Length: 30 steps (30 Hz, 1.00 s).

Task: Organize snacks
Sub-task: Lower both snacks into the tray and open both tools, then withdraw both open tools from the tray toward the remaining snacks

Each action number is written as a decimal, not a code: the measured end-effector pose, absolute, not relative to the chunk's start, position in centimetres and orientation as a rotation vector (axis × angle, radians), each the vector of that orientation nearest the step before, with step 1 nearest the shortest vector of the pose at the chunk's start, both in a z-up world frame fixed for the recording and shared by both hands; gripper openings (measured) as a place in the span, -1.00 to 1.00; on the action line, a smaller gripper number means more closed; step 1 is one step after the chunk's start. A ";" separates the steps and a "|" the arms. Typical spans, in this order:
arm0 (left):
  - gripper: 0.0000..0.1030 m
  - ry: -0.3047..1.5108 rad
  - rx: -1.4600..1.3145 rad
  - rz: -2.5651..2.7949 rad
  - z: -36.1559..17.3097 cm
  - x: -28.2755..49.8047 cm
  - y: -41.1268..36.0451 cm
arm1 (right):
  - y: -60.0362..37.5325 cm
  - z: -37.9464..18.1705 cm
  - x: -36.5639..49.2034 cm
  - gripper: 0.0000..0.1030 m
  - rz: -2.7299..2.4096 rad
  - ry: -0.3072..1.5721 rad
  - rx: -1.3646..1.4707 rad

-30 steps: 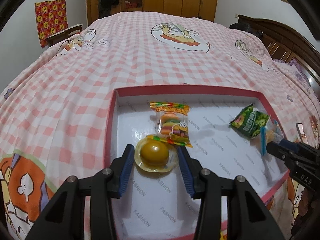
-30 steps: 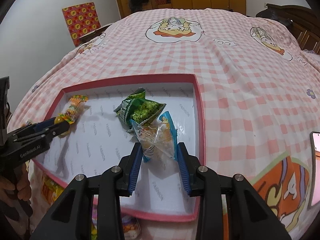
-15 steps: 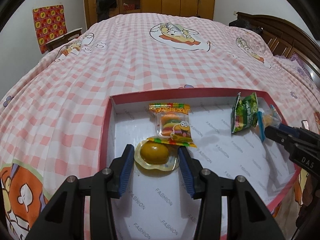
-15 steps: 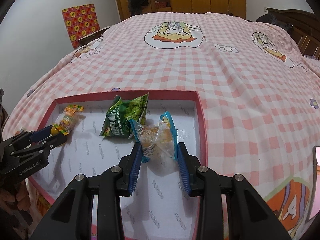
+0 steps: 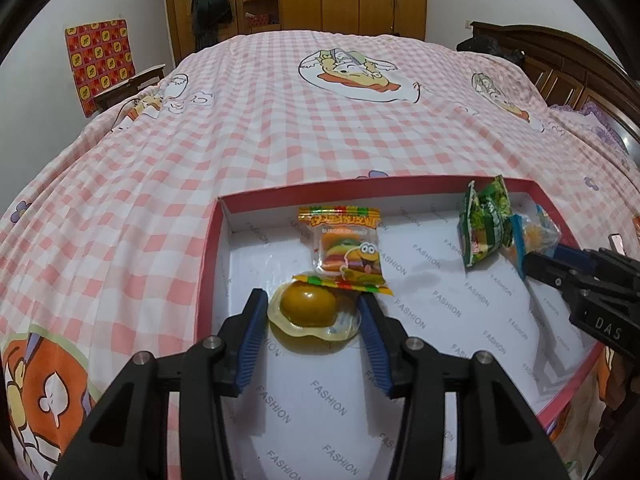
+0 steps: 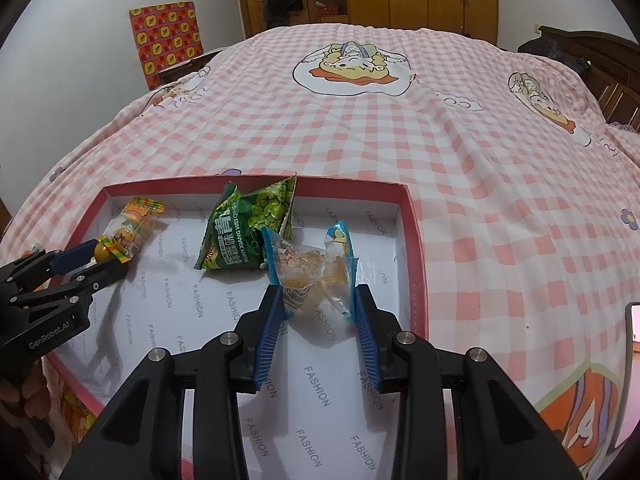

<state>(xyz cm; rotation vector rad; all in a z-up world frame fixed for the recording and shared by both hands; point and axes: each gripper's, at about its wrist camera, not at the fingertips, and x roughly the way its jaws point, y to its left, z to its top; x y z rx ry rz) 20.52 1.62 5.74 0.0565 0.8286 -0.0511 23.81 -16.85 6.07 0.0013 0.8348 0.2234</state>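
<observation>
left claw (image 5: 314,312) clamped on jelly cup (image 5: 310,308) | burger gummy pack (image 5: 346,250) just beyond its tips | right claw (image 6: 316,300) clamped on clear snack bag (image 6: 316,266) | green pea packet (image 6: 250,232) ahead-left, touching bag | all in red-rimmed box (image 6: 414,240) on bed (image 6: 360,128)

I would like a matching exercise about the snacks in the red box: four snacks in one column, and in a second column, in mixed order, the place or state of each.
Snacks
1. jelly cup
2. burger gummy packet
3. green pea packet
4. clear candy bag

Place or state
A. propped up, touching the clear bag
B. between the right gripper fingers
C. between the left gripper fingers
D. flat, just beyond the jelly cup

Pairs: 1-C, 2-D, 3-A, 4-B
</observation>
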 end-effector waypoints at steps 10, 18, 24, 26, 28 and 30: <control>0.24 0.841 0.008 -0.091 6.1 19.9 1.5 | -16.6 6.4 22.9 0.17 0.266 0.833 0.027; 0.37 0.850 -0.035 -0.106 6.7 19.0 1.8 | -16.7 7.4 21.9 0.30 0.290 0.807 0.050; 0.49 0.861 -0.083 -0.163 7.3 17.7 1.7 | -17.1 7.8 20.7 0.33 0.310 0.809 0.108; 0.51 0.852 -0.075 -0.167 7.6 17.1 1.6 | -17.2 7.9 20.2 0.37 0.320 0.811 0.132; 0.53 0.842 -0.069 -0.168 8.0 16.4 1.5 | -17.2 8.0 19.6 0.45 0.330 0.808 0.145; 0.58 0.835 -0.063 -0.168 8.4 15.6 1.5 | -17.1 8.2 19.0 0.47 0.336 0.803 0.145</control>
